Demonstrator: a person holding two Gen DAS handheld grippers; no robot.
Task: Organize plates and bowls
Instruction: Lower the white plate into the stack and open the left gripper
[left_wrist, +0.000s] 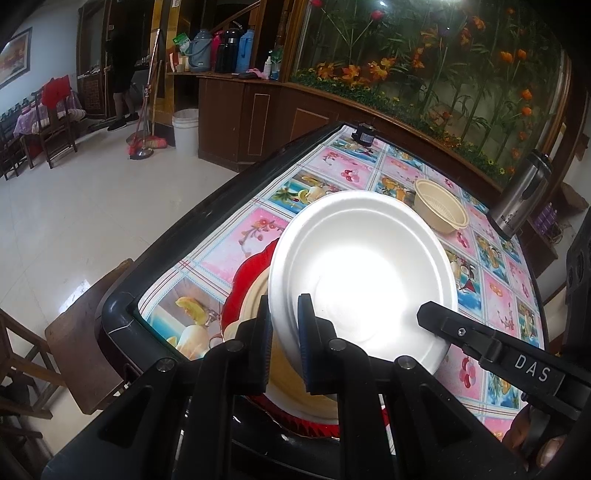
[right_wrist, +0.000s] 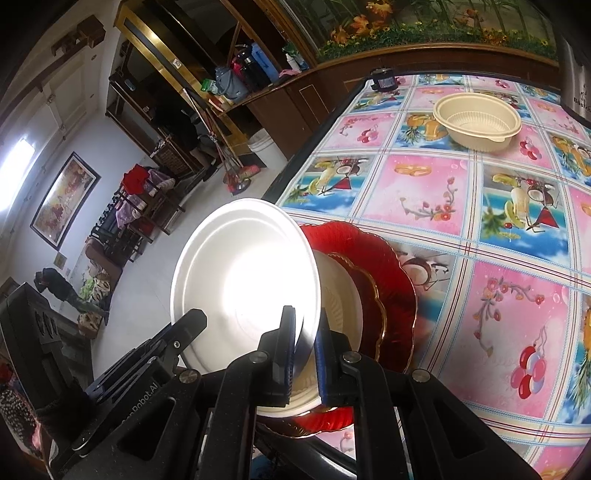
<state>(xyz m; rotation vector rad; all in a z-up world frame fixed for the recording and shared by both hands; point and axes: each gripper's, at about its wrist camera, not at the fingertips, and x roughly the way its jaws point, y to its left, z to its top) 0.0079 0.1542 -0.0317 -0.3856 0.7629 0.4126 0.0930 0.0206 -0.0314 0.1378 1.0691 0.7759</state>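
A white foam plate (left_wrist: 364, 273) is held tilted above a stack near the table's front corner. My left gripper (left_wrist: 284, 332) is shut on its left rim. My right gripper (right_wrist: 306, 347) is shut on its right rim (right_wrist: 243, 280). Each gripper's fingers show in the other's view, the right one in the left wrist view (left_wrist: 443, 325) and the left one in the right wrist view (right_wrist: 184, 332). Under the plate sit a cream bowl (right_wrist: 341, 306), a dark red scalloped plate (right_wrist: 371, 306) and a larger red plate (right_wrist: 384, 266). A beige plastic bowl (right_wrist: 476, 120) stands alone further back on the table.
The table (right_wrist: 498, 206) has a pink and blue fruit-pattern cloth and a black rim. A steel thermos (left_wrist: 521, 195) stands at the far right edge. A small black device (right_wrist: 384, 79) sits at the far corner. A wooden chair (left_wrist: 81, 332) stands left of the table.
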